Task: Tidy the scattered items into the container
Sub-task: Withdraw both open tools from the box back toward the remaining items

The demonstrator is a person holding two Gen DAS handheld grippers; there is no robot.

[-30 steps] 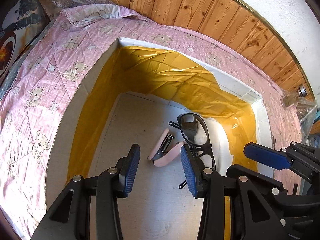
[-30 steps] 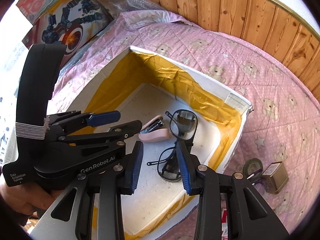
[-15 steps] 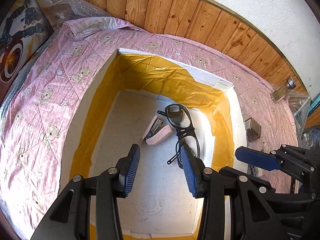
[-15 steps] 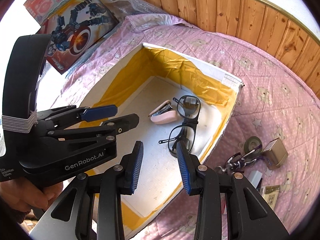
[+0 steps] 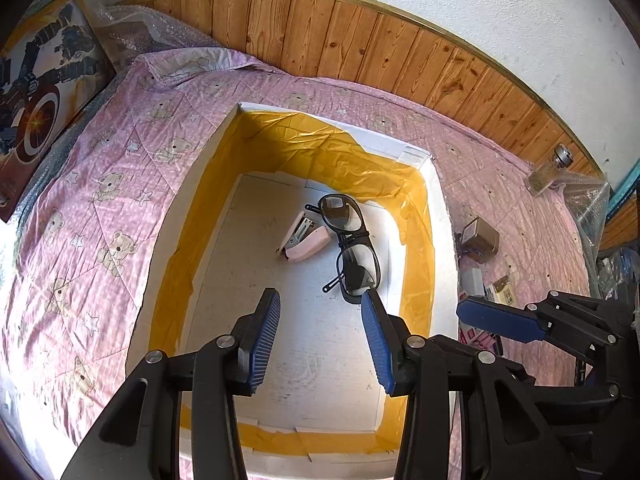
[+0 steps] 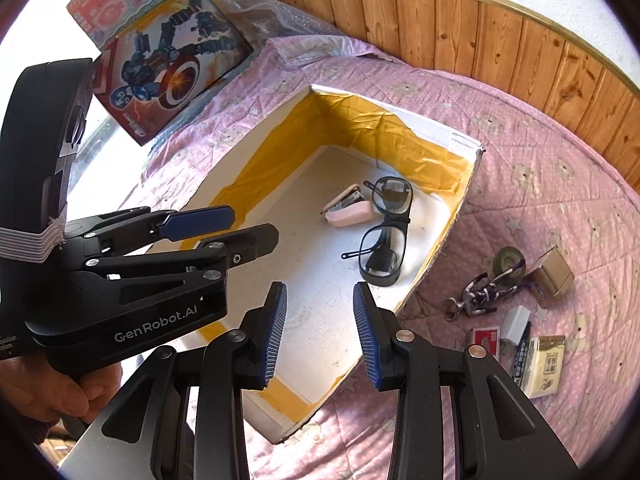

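Glasses (image 5: 352, 252), stapler (image 5: 306, 238) in box (image 5: 442, 216); grippers empty

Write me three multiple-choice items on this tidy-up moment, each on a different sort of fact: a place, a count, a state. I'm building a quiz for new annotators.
1. Where do the glasses lie?
A. inside the box, beside the pink stapler
B. on the quilt
C. between the right gripper's fingers

2. How many things lie in the box?
A. none
B. two
C. five

3. How are the grippers?
A. both shut on items
B. left shut on the stapler
C. both open and empty

Answers:
1 A: the frame rests on the box floor next to the stapler.
2 B: only glasses and stapler are inside; the other items lie on the quilt.
3 C: the left gripper and the right gripper show spread pads with nothing between.
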